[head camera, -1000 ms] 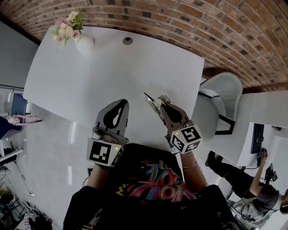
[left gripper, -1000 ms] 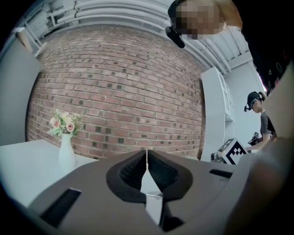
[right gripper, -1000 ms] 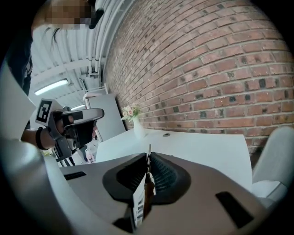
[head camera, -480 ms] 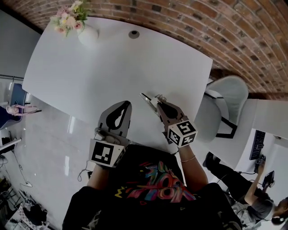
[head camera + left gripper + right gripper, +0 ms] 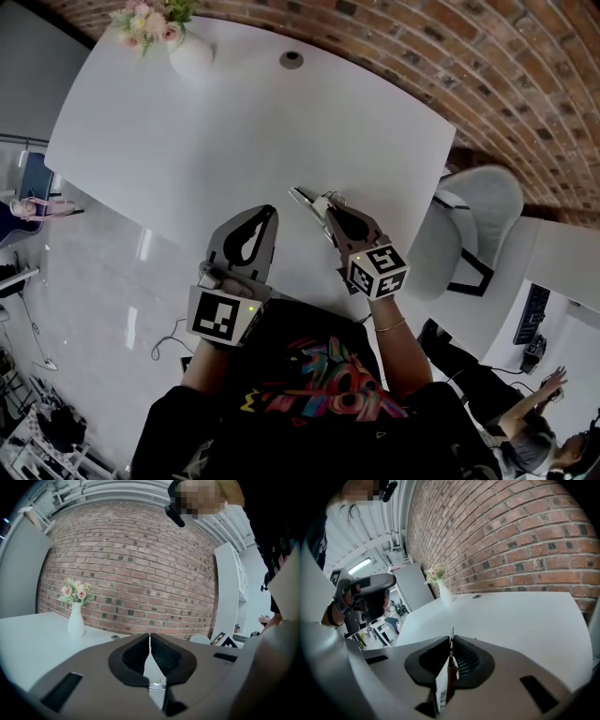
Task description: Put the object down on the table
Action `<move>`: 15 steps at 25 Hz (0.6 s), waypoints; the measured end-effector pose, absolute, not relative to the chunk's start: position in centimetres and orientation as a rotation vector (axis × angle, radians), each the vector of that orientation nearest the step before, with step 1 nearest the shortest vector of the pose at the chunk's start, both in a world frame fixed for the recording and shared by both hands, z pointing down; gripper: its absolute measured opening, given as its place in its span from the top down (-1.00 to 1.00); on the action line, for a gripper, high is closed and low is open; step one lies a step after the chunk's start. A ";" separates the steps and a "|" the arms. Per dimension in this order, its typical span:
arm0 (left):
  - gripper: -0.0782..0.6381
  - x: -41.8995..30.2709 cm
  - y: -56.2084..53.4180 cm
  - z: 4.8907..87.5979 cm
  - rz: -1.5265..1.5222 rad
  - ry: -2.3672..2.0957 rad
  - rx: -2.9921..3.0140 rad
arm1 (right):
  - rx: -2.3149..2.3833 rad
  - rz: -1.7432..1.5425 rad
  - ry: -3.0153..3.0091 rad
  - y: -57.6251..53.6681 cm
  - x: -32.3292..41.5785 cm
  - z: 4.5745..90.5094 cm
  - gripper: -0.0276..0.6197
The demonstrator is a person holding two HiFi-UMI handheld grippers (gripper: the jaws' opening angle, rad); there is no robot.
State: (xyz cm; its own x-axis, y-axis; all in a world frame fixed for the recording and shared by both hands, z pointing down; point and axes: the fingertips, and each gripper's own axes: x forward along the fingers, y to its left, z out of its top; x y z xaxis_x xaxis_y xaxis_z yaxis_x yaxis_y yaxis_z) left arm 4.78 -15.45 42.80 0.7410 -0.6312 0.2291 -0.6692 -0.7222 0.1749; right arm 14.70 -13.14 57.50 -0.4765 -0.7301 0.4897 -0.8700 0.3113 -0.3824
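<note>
Table (image 5: 234, 122): white top, mostly bare, running from the person's body to the brick wall. It is the place where the object is to be set, and both grippers hang over its near part.

Chair (image 5: 483, 211): pale, standing off the table's right edge and well apart from the work.

Left gripper (image 5: 269, 212): its jaws are pressed together with nothing between them, as its own view (image 5: 150, 637) shows. It hovers idle just beside the right gripper. Hazard: if the two tools drift together they could knock, jolting the held item.

Right gripper (image 5: 323, 202): its jaws are pinched on the thin flat object and pointed out over the table. In its own view (image 5: 452, 641) the pads press both faces.

Vase (image 5: 192, 54): white, upright, holding flowers (image 5: 150, 17) at the far left corner. It is well apart and unlikely to be struck.

Thin flat object (image 5: 305, 198): a pale sheet-like piece seen edge-on between the right pads (image 5: 446, 674), its end jutting past the tips. It appears clear of the surface, though its height above it cannot be told. Hazards: released while still high, it would probably flutter or skid. Lowered on edge, it could tip either way. Released too close to the near edge, it might slide off.

Round insert (image 5: 292, 60): a small dark disc set in the top near the wall, far from the likely landing spot.
</note>
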 end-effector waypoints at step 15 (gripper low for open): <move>0.70 3.3 -15.6 43.4 0.227 -1.099 2.661 | 1.316 0.911 -2.346 -13.7 12.0 60.3 0.76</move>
